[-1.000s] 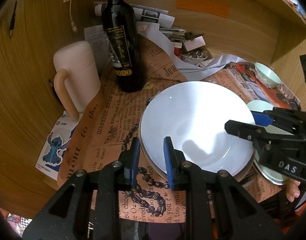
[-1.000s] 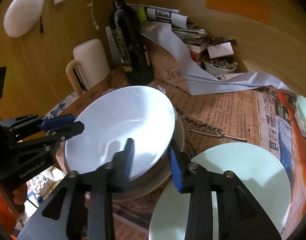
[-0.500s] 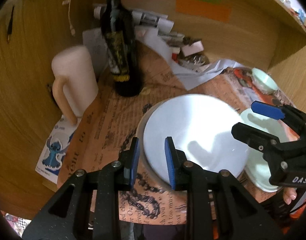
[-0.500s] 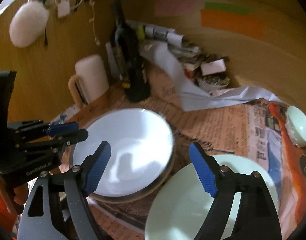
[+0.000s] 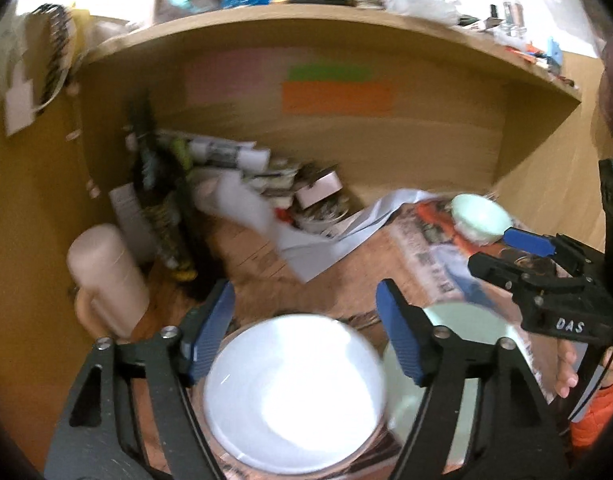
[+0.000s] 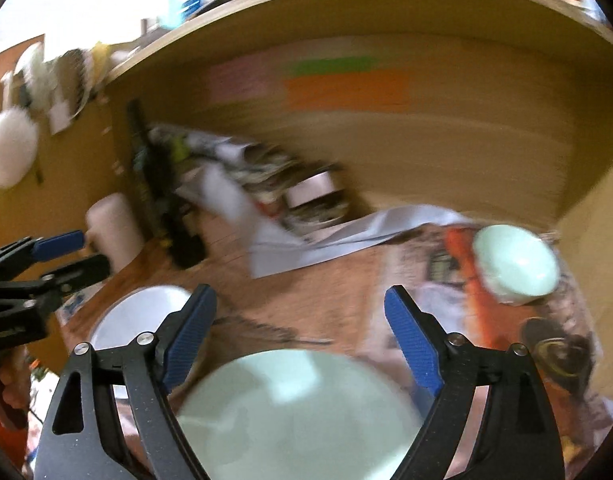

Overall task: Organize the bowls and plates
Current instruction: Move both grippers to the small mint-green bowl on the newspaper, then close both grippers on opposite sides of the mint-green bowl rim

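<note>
A white plate (image 5: 294,392) lies on top of a brown-rimmed dish on the newspaper-covered desk, low in the left wrist view. My left gripper (image 5: 306,328) hangs above its far edge. Its jaws are opening and the pads touch nothing. A pale green plate (image 6: 298,412) lies to the right of the white plate (image 6: 134,316). My right gripper (image 6: 300,320) is over the green plate's far edge, its jaws opening and empty. A pale green bowl (image 6: 516,264) sits at the back right. Each gripper shows in the other's view: the right gripper (image 5: 502,254), the left gripper (image 6: 70,252).
A dark wine bottle (image 5: 162,216) and a cream jug (image 5: 106,276) stand at the back left. Papers and a small dish (image 5: 306,200) are piled against the wooden back wall. A loaded shelf (image 5: 306,20) overhangs the desk. A person's hand (image 5: 566,368) holds the right gripper.
Both grippers were shut on the white plate's rim, left and right. They have let go, opened wide and lifted back. The right one has shifted over the green plate.
</note>
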